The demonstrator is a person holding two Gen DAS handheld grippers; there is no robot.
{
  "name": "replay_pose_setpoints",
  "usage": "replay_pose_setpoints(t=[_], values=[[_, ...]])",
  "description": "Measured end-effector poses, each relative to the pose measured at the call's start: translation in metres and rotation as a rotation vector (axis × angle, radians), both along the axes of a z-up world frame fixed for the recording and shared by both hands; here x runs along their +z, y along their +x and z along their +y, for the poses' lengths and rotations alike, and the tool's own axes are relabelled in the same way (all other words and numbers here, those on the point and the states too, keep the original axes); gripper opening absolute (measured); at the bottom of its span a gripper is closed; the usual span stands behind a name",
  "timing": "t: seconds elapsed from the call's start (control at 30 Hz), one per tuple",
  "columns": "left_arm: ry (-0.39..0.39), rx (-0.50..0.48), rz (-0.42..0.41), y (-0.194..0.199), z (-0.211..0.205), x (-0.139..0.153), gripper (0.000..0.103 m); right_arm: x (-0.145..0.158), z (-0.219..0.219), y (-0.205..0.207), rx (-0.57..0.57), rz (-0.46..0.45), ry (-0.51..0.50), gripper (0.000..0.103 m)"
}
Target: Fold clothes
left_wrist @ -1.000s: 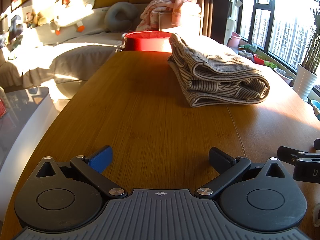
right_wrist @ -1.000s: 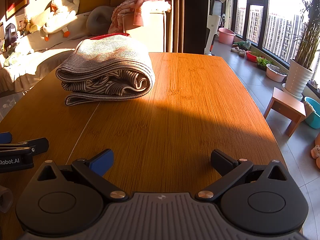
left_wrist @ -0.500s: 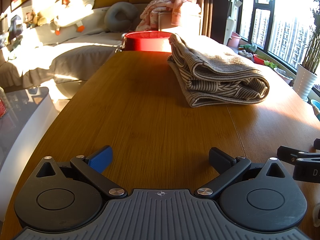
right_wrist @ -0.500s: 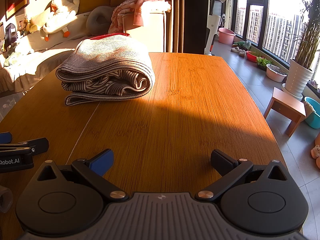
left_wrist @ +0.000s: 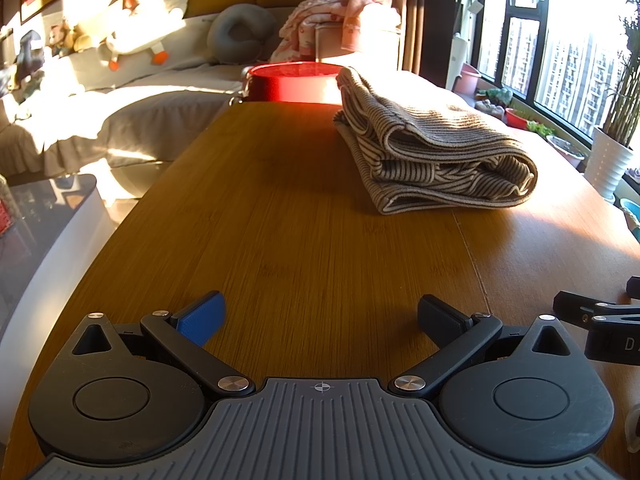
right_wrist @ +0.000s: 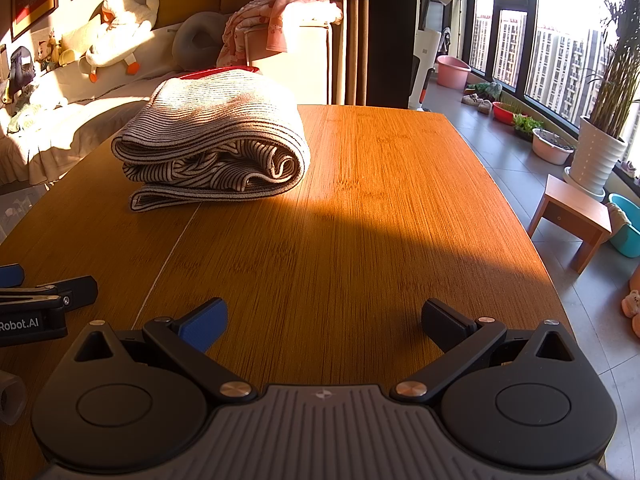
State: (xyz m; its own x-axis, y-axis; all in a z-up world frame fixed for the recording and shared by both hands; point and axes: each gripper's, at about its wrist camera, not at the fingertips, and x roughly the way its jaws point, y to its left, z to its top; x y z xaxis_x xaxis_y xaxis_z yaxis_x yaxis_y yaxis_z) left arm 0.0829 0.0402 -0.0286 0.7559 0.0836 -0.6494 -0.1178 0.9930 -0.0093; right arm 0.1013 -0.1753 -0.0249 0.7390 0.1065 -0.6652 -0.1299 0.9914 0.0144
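A striped beige garment (left_wrist: 432, 160) lies folded in a thick bundle on the wooden table (left_wrist: 300, 232), far ahead and to the right in the left wrist view. The right wrist view shows the same folded garment (right_wrist: 216, 148) ahead on the left. My left gripper (left_wrist: 320, 316) rests low over the near end of the table, open, with nothing between its fingers. My right gripper (right_wrist: 324, 318) is likewise open and empty, beside the left one. Both stand well short of the garment. The right gripper's fingers (left_wrist: 592, 312) show at the left wrist view's right edge.
A red round basin (left_wrist: 292, 82) stands past the table's far end, behind the garment. A sofa (left_wrist: 140, 100) with plush toys lies to the left. Pink clothes (right_wrist: 276, 16) hang on a rack. A small stool (right_wrist: 572, 216), tubs and potted plants line the windows.
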Motion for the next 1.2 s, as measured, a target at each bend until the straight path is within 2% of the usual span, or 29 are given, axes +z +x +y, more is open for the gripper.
replay_pose_setpoints(t=[1.2], values=[[0.008,-0.007,0.002,-0.0001,-0.0015,-0.0009,0.103,-0.0007,0.0012,-0.0007,-0.015,-0.003,-0.003,0.103]])
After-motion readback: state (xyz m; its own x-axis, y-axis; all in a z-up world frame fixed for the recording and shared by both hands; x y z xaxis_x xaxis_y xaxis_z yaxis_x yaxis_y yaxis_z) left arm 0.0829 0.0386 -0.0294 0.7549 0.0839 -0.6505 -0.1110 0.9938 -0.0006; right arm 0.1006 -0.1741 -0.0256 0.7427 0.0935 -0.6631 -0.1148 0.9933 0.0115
